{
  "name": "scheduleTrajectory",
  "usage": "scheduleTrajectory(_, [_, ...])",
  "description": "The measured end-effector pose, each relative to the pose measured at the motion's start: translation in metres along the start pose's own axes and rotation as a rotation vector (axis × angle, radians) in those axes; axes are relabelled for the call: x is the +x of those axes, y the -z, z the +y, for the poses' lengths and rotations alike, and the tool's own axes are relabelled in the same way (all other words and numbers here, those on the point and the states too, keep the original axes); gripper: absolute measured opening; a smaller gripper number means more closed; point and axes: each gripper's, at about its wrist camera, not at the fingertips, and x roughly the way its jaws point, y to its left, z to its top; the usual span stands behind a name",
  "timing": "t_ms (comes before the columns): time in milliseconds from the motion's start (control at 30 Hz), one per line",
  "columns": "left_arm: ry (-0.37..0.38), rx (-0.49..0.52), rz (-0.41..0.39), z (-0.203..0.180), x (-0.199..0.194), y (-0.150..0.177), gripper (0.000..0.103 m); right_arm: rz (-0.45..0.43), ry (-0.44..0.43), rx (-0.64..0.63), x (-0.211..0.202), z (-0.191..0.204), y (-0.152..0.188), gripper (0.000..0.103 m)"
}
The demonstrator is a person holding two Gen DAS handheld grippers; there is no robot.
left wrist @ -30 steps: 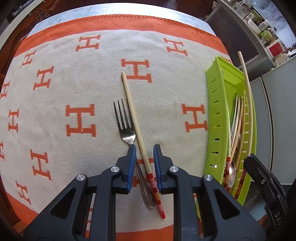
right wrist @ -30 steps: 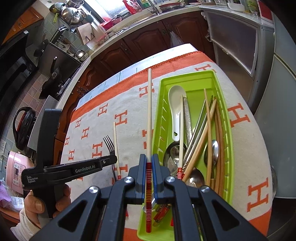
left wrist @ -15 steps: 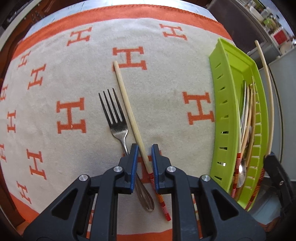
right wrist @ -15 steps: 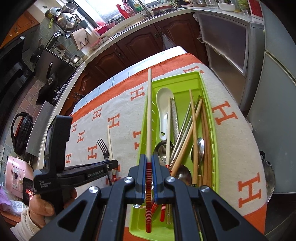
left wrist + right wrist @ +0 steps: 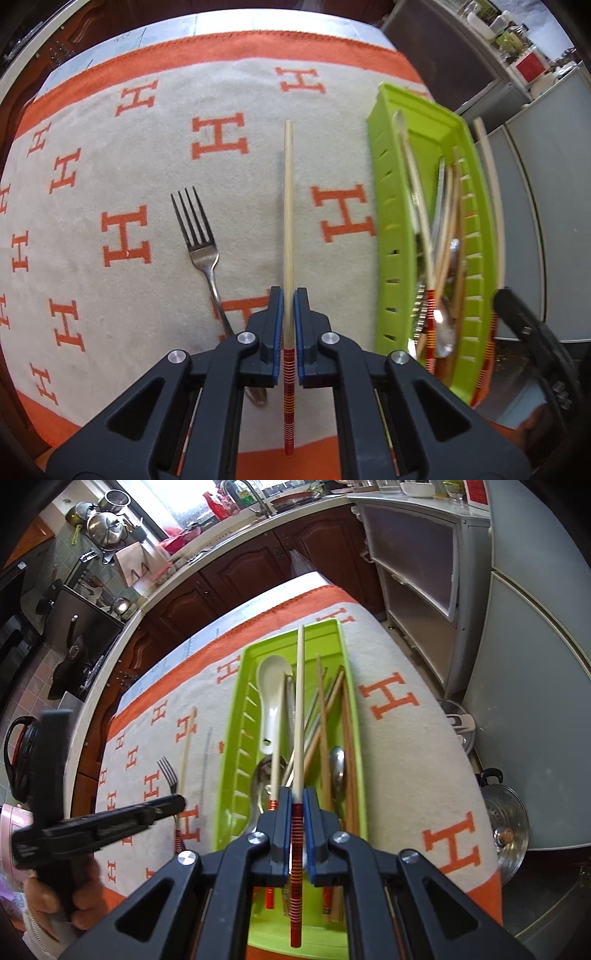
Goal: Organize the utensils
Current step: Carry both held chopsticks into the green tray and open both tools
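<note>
My left gripper (image 5: 288, 314), bottom centre of the left wrist view, has just been closing and now pinches a pale chopstick (image 5: 287, 206) w/ red-striped end. A sec ago that stick lay slanted on the cloth beside the fork (image 5: 197, 240); now it runs straight up the frame, clear of the fork, which hasn't moved. Green tray (image 5: 384, 206) at right edge looks blurred and sits closer in than before.

Right gripper (image 5: 296, 805) is clamped on the other pale chopstick (image 5: 300, 701), same as earlier. Its tip now lies over the tray (image 5: 236, 716) interior, not left of the wall as before. Inside: white spoon (image 5: 271, 686), wooden chopsticks (image 5: 325, 716), metal spoons. Orange-H cloth (image 5: 406, 746) beyond.
</note>
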Motion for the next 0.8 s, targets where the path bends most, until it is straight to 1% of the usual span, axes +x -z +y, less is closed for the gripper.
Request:
scheduleTrajectory(100, [0.051, 0.009, -0.018, -0.009, -0.020, -0.001, 0.004, 0.007, 0.026, 0.009, 0.001, -0.007, 0.001, 0.007])
scheduleTrajectory(233, [0.115, 0.039, -0.025, -0.031, -0.039, -0.004, 0.004, 0.021, 0.019, 0.035, 0.003, -0.013, 0.001, 0.007])
scheduleTrajectory(267, [0.125, 0.051, -0.023, -0.038, -0.041, -0.005, 0.004, 0.023, 0.012, 0.040, 0.003, -0.013, 0.001, 0.009])
scheduleTrajectory(300, [0.131, 0.064, -0.022, -0.045, -0.043, -0.006, 0.004, 0.021, 0.005, 0.043, 0.002, -0.014, 0.002, 0.013])
scheduleTrajectory(367, [0.139, 0.084, -0.015, -0.062, -0.043, -0.006, 0.004, 0.011, 0.000, 0.050, 0.000, -0.015, 0.003, 0.017])
scheduleTrajectory(467, [0.151, 0.097, 0.005, -0.084, -0.034, -0.012, 0.004, -0.002, 0.001, 0.053, -0.005, -0.015, 0.002, 0.017])
scheduleTrajectory(600, [0.142, 0.120, 0.003, -0.100, -0.026, -0.013, 0.004, -0.025, 0.004, 0.050, -0.014, -0.013, 0.002, 0.019])
scheduleTrajectory(667, [0.116, 0.147, -0.004, -0.105, -0.021, -0.013, 0.004, -0.033, 0.007, 0.049, -0.016, -0.013, 0.002, 0.022])
scheduleTrajectory(800, [0.073, 0.193, -0.038, -0.105, -0.024, -0.009, 0.004, -0.031, 0.005, 0.044, -0.016, -0.010, 0.004, 0.023])
